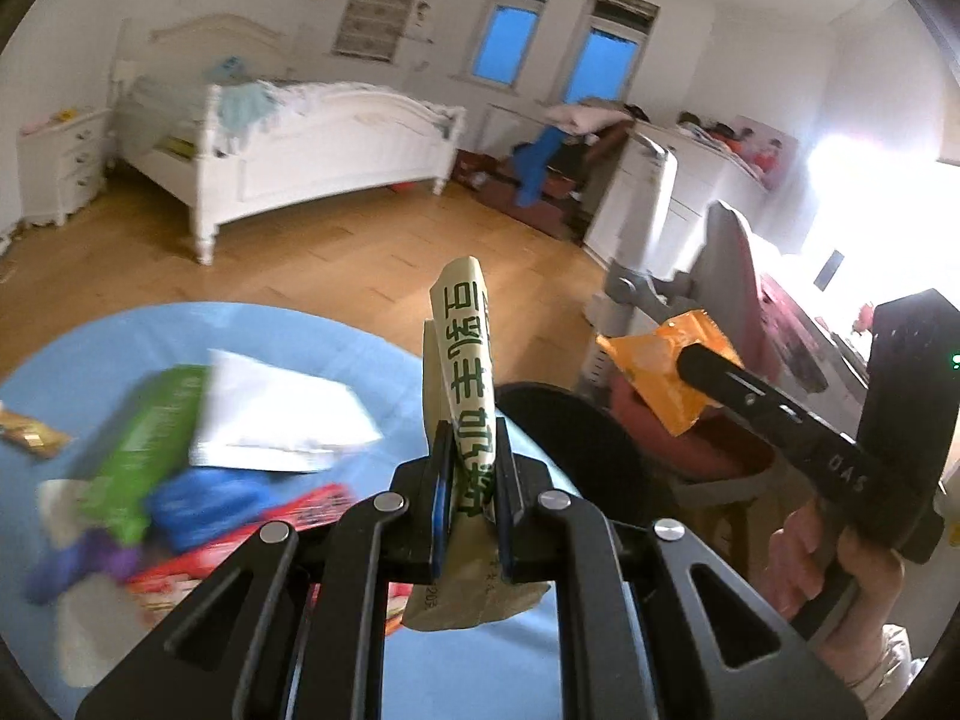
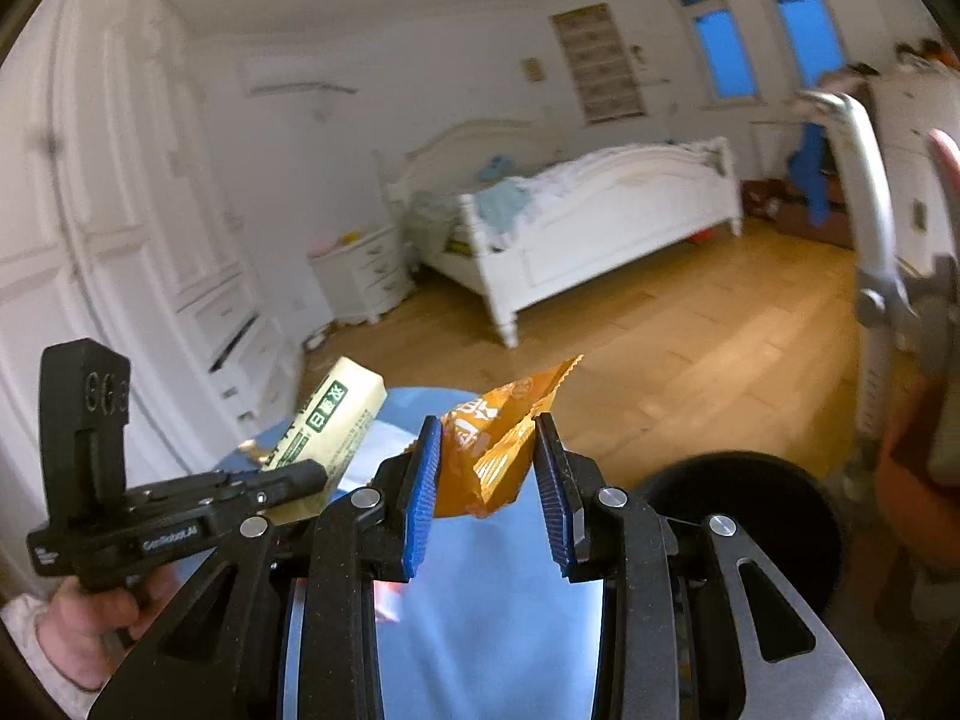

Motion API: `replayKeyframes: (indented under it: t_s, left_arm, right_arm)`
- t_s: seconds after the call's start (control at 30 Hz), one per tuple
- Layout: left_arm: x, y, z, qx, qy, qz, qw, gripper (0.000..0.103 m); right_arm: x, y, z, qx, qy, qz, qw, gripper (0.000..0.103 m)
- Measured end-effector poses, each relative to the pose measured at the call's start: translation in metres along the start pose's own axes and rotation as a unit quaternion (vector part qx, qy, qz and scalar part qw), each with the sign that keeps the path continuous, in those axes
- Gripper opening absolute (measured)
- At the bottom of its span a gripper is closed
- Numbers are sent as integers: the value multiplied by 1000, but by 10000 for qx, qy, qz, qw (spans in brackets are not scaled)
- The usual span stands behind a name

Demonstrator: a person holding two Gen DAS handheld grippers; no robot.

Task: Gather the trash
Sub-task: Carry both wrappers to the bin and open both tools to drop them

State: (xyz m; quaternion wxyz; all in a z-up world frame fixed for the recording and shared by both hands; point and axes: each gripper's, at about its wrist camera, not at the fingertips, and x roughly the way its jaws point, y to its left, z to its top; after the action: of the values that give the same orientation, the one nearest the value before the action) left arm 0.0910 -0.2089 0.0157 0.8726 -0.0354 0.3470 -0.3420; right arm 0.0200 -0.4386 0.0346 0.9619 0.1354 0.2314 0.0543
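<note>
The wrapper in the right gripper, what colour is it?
Orange wrapper, with white lettering. It shows best in the right wrist view.

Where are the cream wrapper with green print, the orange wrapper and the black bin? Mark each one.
cream wrapper with green print (image 1: 467,360), left wrist view, on its printed middle.
orange wrapper (image 2: 493,450), right wrist view, on its crumpled centre.
black bin (image 2: 744,510), right wrist view, on its dark inside.

Glossy orange foil wrapper (image 2: 489,456); matt cream paper wrapper (image 1: 465,378).
</note>
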Motion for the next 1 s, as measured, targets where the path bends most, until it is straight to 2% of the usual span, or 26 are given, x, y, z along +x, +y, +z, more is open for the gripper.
replayKeyframes:
  t_s: [0.23,0.43,0.67,1.0]
  left_arm:
    - [55,-41,2,89,334,-352,9988,13]
    - [91,-66,-3,91,531,-551,9970,13]
    - [125,-83,-5,105,758,-578,9954,13]
    - [152,-95,-1,165,944,-554,9939,14]
  right_arm:
    - [-8,-63,-18,439,43,-343,9984,32]
    - [-3,-99,-31,730,137,-469,9961,32]
    - [9,-123,-46,978,329,-617,9928,32]
    - [15,-149,-59,1216,457,-740,9888,34]
